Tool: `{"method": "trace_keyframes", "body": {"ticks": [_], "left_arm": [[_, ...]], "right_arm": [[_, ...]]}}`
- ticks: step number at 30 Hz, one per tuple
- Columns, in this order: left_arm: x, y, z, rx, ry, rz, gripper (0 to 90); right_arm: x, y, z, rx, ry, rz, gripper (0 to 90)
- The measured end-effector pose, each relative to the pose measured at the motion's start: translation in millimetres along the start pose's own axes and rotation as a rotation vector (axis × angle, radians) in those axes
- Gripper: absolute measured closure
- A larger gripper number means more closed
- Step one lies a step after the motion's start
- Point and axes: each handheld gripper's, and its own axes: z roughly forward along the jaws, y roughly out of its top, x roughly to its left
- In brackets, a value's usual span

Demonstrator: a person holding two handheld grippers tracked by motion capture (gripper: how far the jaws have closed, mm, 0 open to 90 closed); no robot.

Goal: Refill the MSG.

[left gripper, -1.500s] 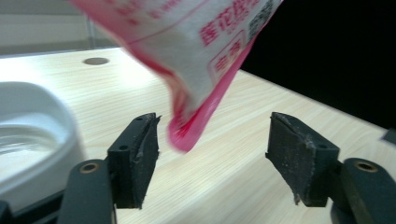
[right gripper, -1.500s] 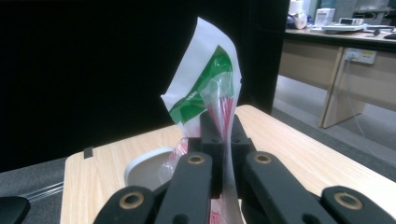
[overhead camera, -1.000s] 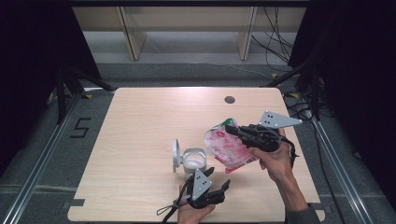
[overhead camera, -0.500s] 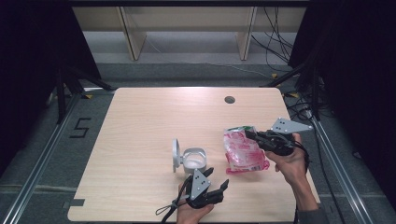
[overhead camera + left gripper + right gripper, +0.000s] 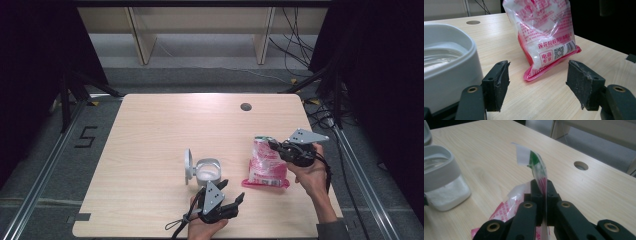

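Pink-and-clear plastic bag of white granules (image 5: 267, 165) stood propped on tabletop (image 5: 150, 130), beside open white jar (image 5: 207, 170). Likely soft, shifting, slippery; best pinched at top seal. Right gripper (image 5: 274, 145) fingers clamped there; left gripper (image 5: 231, 191) fingers wide, empty.

Light wooden counter (image 5: 160, 130), a round cable hole (image 5: 245, 106) near its far edge. A white jar (image 5: 207, 170) sits toward the near side, its lid (image 5: 188, 166) up on edge, touching its left. Just to the right, a pink bag (image 5: 266, 162) rests its bottom seam on the wood.
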Motion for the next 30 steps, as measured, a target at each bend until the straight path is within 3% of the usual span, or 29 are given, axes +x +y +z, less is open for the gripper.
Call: {"method": "trace_keyframes", "body": {"ticks": [2, 3, 4, 5, 9, 10, 11, 14, 16, 17, 18, 20, 22, 26, 28, 29, 30], "left_arm": [[3.3, 0.9, -1.0, -0.009, -0.006, 0.028, 33.5], [2.7, 1.4, -2.7, -0.002, -0.003, 0.019, 33.4], [3.3, 1.3, -3.2, -0.010, -0.007, 0.020, 33.4], [4.0, 2.0, -5.0, 0.001, -0.003, 0.034, 33.3], [4.3, 2.9, -7.0, 0.002, -0.013, 0.037, 32.7], [2.5, 2.2, -7.4, 0.004, -0.010, 0.012, 32.5], [2.7, 2.2, -7.5, 0.009, -0.014, 0.016, 32.4], [3.0, 2.2, -7.6, 0.021, -0.019, 0.022, 31.6], [2.9, 2.2, -8.5, 0.035, -0.029, 0.031, 31.6], [2.6, 2.4, -9.2, 0.035, -0.030, 0.033, 31.6], [2.1, 2.9, -9.7, 0.028, -0.035, 0.028, 31.5], [1.9, 4.7, -12.7, 0.027, -0.039, 0.035, 31.4], [3.9, 5.4, -14.5, 0.032, -0.039, 0.038, 31.5], [7.4, 5.4, -17.0, 0.012, -0.052, 0.022, 33.2], [8.6, 6.2, -20.1, 0.024, -0.047, 0.028, 33.2], [8.6, 6.8, -21.8, 0.026, -0.043, 0.026, 33.3], [10.2, 6.8, -23.2, 0.026, -0.051, 0.033, 33.3]], "right_arm": [[-1.8, -4.6, 2.9, 0.012, -0.005, 0.029, 89.3], [-3.8, -6.5, 3.9, 0.018, -0.011, 0.020, 89.3], [-2.6, -8.1, 4.4, 0.033, -0.009, 0.042, 89.2], [-5.0, -9.2, 5.9, 0.035, -0.016, 0.014, 89.1], [-5.4, -15.2, 9.8, 0.077, -0.035, 0.044, 88.5], [-6.2, -17.1, 11.1, 0.084, -0.041, 0.051, 88.4], [-7.3, -18.2, 11.4, 0.093, -0.041, 0.060, 88.4], [-10.4, -22.1, 11.7, 0.096, -0.049, 0.075, 87.9], [-13.8, -24.6, 13.5, 0.093, -0.061, 0.055, 87.2], [-13.2, -26.1, 13.9, 0.107, -0.064, 0.081, 86.7], [-16.7, -28.7, 16.1, 0.102, -0.071, 0.055, 86.4], [-16.4, -33.9, 18.2, 0.123, -0.064, 0.111, 85.4], [-21.5, -37.9, 19.4, 0.130, -0.080, 0.100, 84.3], [-23.2, -42.2, 18.2, 0.124, -0.090, 0.136, 80.9], [-27.6, -44.7, 18.5, 0.119, -0.107, 0.102, 77.8], [-28.2, -45.4, 18.6, 0.117, -0.104, 0.106, 75.2], [-25.5, -46.0, 17.6, 0.129, -0.115, 0.152, 73.6]]}}
